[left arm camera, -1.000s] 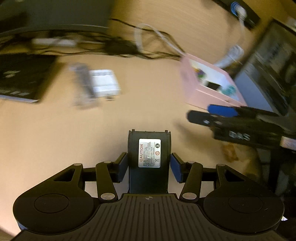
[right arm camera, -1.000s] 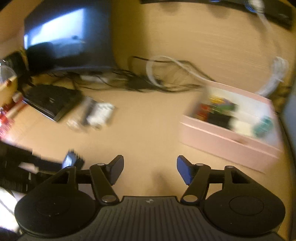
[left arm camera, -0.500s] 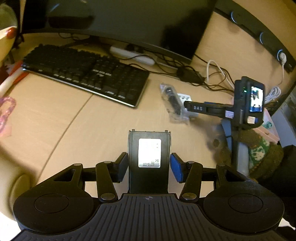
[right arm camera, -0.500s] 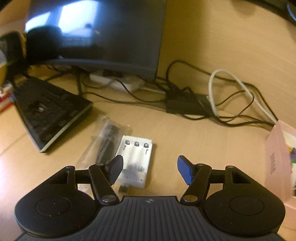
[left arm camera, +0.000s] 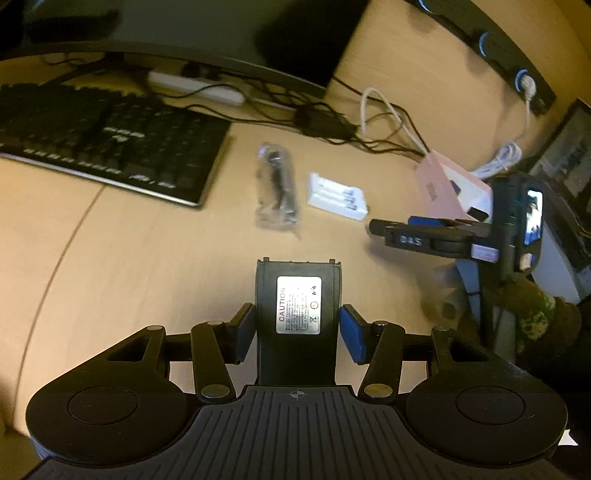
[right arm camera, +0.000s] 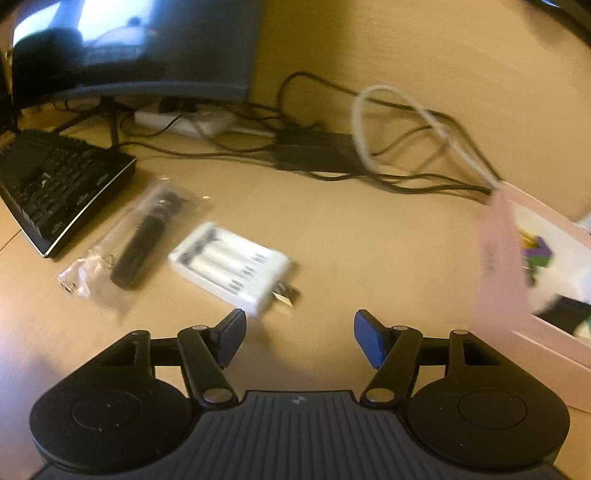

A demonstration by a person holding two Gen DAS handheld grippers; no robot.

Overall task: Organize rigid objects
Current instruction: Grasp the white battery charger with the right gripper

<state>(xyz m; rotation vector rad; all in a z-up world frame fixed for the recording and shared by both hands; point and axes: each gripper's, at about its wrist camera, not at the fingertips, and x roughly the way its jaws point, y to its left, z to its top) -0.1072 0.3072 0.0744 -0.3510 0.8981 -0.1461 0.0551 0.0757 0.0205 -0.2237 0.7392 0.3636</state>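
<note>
Left wrist view, lower centre: left gripper [left arm camera: 297,325] pinches a black battery pack [left arm camera: 297,295] between its blue pads, pack standing lengthwise along the fingers; white label on its face reads "CAUTION", smaller print too fine to read. Centre of frame, on the wooden desk [left arm camera: 129,266]: a clear plastic bag [left arm camera: 276,192] w/ a dark cylindrical item inside, and just right of it a white battery charger [left arm camera: 338,196]. Upper left: black keyboard [left arm camera: 107,144], blurred. Top: monitor [left arm camera: 184,33] w/ a white power strip [left arm camera: 195,86] and tangled black cables below it. Right: pink box [left arm camera: 445,188]; in front of it the right gripper [left arm camera: 373,226], seen side-on, marked "DAS" on its body, w/ a small lit screen on its mount; a gloved hand holds the handle at right edge. Right wrist view, lower centre: right gripper [right arm camera: 299,332], jaws spread apart w/ nothing between them, bare desk showing in the gap. Charger [right arm camera: 231,267] lies just above left fingertip, a metal USB plug at its near end; bagged item [right arm camera: 144,240] to its left; keyboard corner [right arm camera: 55,188] far left; pink box [right arm camera: 506,258] at right edge, coloured items inside, blurred.
</note>
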